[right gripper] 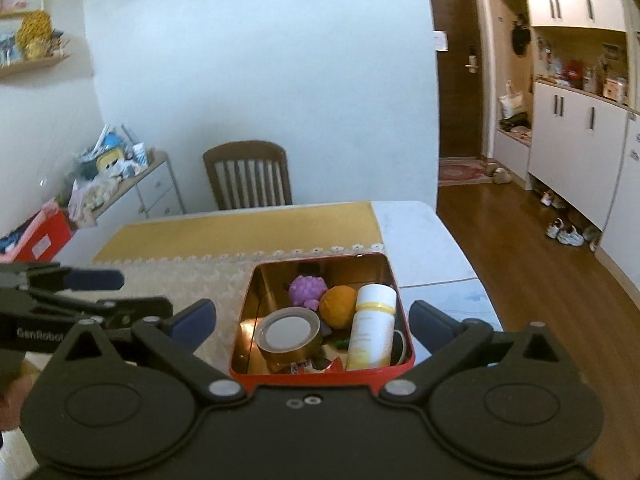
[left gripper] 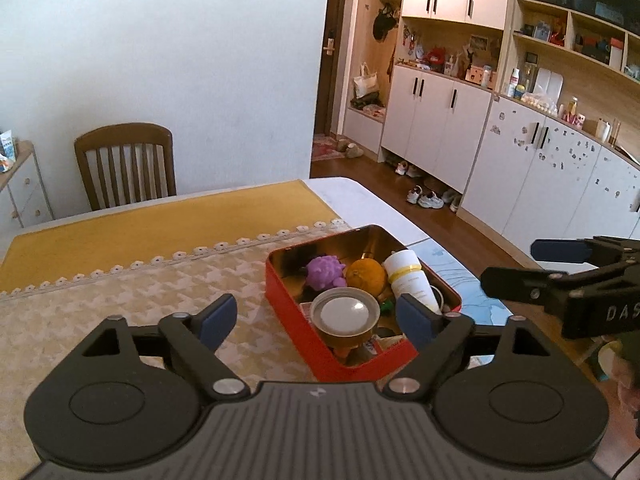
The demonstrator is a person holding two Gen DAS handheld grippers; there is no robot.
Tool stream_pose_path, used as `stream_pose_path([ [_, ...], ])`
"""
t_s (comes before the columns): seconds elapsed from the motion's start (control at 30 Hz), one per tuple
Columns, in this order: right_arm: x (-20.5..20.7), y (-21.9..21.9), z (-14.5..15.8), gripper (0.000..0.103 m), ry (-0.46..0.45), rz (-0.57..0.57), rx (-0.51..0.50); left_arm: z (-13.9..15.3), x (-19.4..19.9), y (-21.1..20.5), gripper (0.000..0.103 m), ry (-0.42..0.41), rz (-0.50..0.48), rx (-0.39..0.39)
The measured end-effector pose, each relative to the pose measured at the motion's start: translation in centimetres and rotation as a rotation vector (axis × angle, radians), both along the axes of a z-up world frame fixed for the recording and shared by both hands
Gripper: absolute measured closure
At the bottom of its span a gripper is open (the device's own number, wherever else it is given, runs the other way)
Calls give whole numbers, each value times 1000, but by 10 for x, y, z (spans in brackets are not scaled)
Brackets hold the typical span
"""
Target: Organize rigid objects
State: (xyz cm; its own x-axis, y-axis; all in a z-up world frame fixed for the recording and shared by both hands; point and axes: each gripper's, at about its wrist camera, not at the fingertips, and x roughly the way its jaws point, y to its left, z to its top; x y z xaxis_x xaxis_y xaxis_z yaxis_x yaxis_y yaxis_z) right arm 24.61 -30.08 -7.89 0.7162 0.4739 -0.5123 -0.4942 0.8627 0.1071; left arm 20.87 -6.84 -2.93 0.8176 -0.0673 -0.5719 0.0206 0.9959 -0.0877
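— Red tin [left gripper: 296, 316] on the counter [left gripper: 120, 312], near its right edge; inside: purple toy [left gripper: 325, 272], orange [left gripper: 366, 274], white bottle [left gripper: 410, 280], tape roll [left gripper: 345, 314].
— Grippers?
— Left gripper [left gripper: 320, 320] spread wide, holding nothing. Right gripper [right gripper: 312, 322] likewise spread, empty, above the tin.

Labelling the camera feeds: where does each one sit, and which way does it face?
Left wrist: sits on the left gripper, looks forward and down over the red tin toward the cupboards; own open fingers frame it, right gripper at right edge.
Right wrist: sits on the right gripper, faces the tin, chair and wall; own open fingers show, left gripper at left.
Shared: tin, roll of tape, orange, bottle, chair.
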Motion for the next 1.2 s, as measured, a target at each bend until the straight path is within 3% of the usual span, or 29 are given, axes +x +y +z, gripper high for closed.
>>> stream_pose_path([
  [0.13,-11,4,2,0,-17,-35,10,2,-10,6,10,-21,-5,4],
  [0.2,-18,7,3,0,-23,-43,11,4,-14,9,2,-33,3,5],
  [1.2,-43,23,5,0,-29,-88,2,7,-32,28,2,-45,-14,-35],
])
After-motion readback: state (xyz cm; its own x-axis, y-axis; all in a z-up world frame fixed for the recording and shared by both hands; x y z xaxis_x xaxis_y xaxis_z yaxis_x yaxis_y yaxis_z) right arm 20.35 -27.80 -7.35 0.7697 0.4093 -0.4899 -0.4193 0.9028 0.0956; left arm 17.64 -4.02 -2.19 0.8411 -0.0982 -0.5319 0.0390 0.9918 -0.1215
